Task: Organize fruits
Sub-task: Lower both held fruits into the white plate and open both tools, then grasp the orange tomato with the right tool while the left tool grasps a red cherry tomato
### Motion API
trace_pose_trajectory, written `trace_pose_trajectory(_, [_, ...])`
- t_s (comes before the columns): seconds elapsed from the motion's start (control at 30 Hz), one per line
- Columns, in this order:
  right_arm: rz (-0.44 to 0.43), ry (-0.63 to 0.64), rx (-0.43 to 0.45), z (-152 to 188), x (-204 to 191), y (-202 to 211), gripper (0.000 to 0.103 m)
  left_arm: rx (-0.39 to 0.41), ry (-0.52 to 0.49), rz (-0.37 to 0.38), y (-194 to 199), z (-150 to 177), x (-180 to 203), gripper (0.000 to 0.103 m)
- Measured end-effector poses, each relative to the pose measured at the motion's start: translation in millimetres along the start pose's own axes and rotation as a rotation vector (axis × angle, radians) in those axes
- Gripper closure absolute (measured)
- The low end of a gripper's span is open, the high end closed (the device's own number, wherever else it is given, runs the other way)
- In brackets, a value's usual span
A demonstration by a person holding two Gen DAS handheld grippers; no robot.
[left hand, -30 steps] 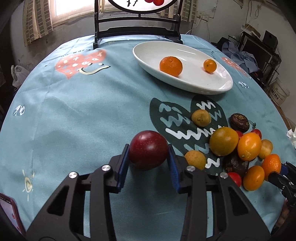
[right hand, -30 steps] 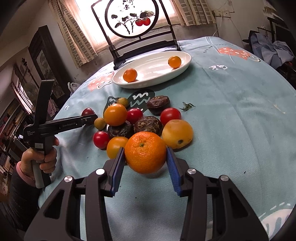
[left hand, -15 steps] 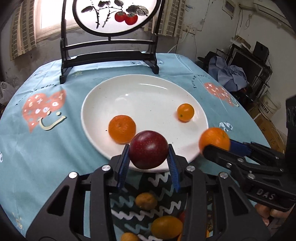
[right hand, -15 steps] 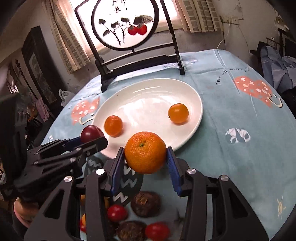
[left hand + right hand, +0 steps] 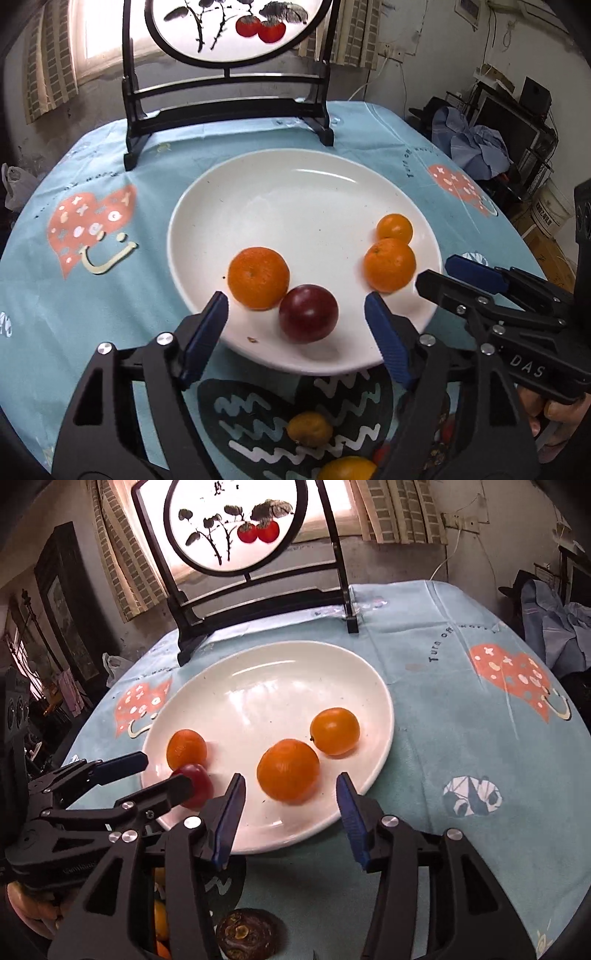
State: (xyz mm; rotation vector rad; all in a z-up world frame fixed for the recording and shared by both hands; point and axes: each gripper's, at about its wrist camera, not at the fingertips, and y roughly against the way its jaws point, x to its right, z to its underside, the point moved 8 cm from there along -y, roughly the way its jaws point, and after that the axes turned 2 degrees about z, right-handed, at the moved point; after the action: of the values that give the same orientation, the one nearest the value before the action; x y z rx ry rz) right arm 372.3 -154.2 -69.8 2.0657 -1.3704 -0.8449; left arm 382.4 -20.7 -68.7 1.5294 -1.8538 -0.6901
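A white oval plate (image 5: pixel 295 192) (image 5: pixel 280 679) lies on the blue tablecloth. On it rest a dark red fruit (image 5: pixel 308 313) (image 5: pixel 197 781), a large orange (image 5: pixel 258 277) (image 5: pixel 185 748), another orange (image 5: pixel 389 264) (image 5: pixel 288 770) and a small orange fruit (image 5: pixel 394 229) (image 5: pixel 334 731). My left gripper (image 5: pixel 297 325) is open over the plate's near rim, astride the red fruit without touching it. My right gripper (image 5: pixel 290 805) is open just behind the second orange, which rests free on the plate. Each gripper shows in the other's view, the right one (image 5: pixel 439 273) and the left one (image 5: pixel 159 773).
A black framed round screen (image 5: pixel 229 74) (image 5: pixel 255 572) stands behind the plate. Loose fruits lie on the cloth near me: a yellowish one (image 5: pixel 309 430), an orange one (image 5: pixel 347 469) and a dark wrinkled one (image 5: pixel 245 936). Cluttered furniture (image 5: pixel 509 122) stands to the right.
Both grippers have opened. The red fruit and the orange have dropped from their fingers onto the plate, and both grippers have come closer to the plate's near rim.
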Motion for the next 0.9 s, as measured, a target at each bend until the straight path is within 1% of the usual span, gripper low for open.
trace_pose_trajectory(0.03, [-0.003, 0.005, 0.025, 1.4, -0.4, 10.1, 0.044, 0.008, 0.002, 0.007, 9.6, 1.1, -0.7, 0.020])
trace_pose_trajectory(0.07, [-0.010, 0.013, 0.053, 4.3, -1.8, 21.0, 0.042, 0.020, 0.007, 0.013, 18.5, 3.3, -1.8, 0.015])
trace_pose_trajectory(0.1, [-0.021, 0.020, 0.081, 8.7, -3.3, 31.6, 0.042, 0.040, 0.010, 0.012, 28.1, 6.7, -4.0, 0.014])
trace_pose_trajectory(0.17, [-0.058, 0.038, 0.118, 24.3, -7.9, 50.1, 0.042, 0.070, 0.004, -0.024, 44.8, 18.8, -10.9, 0.008])
trace_pose_trajectory(0.23, [-0.113, 0.052, 0.103, 41.9, -17.1, 59.0, 0.042, 0.085, -0.005, -0.068, 56.6, 35.3, -20.3, 0.008])
trace_pose_trajectory(0.3, [-0.200, 0.079, 0.092, 56.6, -34.0, 68.4, 0.042, 0.083, 0.002, -0.092, 63.9, 51.7, -30.2, 0.008])
trace_pose_trajectory(0.37, [-0.258, 0.130, 0.092, 66.0, -51.2, 75.7, 0.042, 0.072, 0.038, -0.113, 68.8, 65.2, -43.4, 0.008])
trace_pose_trajectory(0.43, [-0.284, 0.183, 0.091, 73.5, -66.8, 79.6, 0.041, 0.070, 0.092, -0.120, 73.8, 73.7, -57.8, 0.007])
trace_pose_trajectory(0.47, [-0.297, 0.204, 0.077, 78.4, -73.0, 78.4, 0.041, 0.068, 0.116, -0.118, 74.8, 76.3, -63.8, 0.007])
trace_pose_trajectory(0.57, [-0.298, 0.256, 0.023, 91.4, -85.3, 69.8, 0.041, 0.062, 0.174, -0.144, 74.9, 81.6, -80.5, 0.007])
trace_pose_trajectory(0.63, [-0.282, 0.285, 0.010, 95.0, -89.3, 66.4, 0.041, 0.063, 0.191, -0.154, 75.5, 82.7, -86.7, 0.007])
trace_pose_trajectory(0.9, [-0.268, 0.349, -0.018, 106.1, -98.2, 60.7, 0.042, 0.066, 0.194, -0.145, 82.3, 86.3, -86.2, 0.007])
